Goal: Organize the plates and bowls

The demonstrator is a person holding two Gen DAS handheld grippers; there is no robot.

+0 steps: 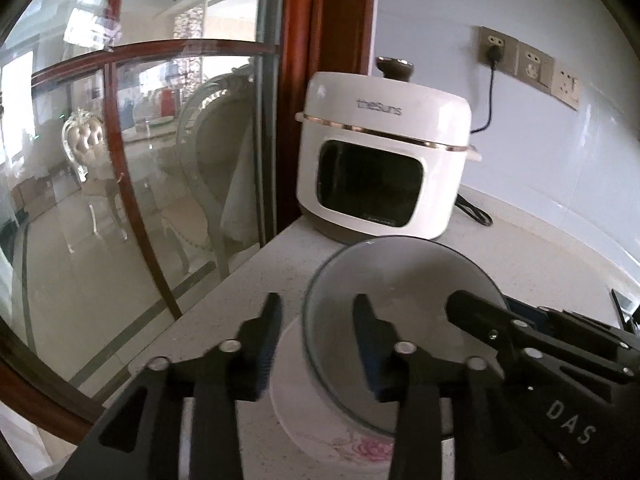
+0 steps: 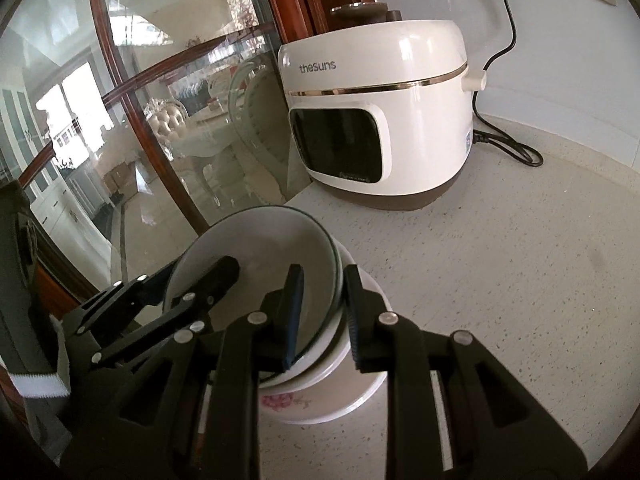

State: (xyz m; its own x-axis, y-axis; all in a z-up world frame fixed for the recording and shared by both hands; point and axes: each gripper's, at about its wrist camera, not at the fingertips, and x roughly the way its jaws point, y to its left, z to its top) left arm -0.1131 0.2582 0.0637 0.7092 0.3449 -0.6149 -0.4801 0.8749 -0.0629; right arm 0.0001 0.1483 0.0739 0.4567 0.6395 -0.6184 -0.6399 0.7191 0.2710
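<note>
Two empty bowls (image 2: 256, 264) nested (top one tilted), fingers (image 2: 296, 312) straddling rim.

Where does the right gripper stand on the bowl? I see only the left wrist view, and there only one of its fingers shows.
Observer: The right gripper straddles the right rim of the top bowl, one finger inside and one outside, with the jaws open.
Operator: Is only the flowered dish under that bowl?
Observer: No. Between it and the flowered dish another white rim shows.
Operator: What lies on the right of the stack? The gripper hides it from me.
Observer: Only the speckled counter shows there.
</note>
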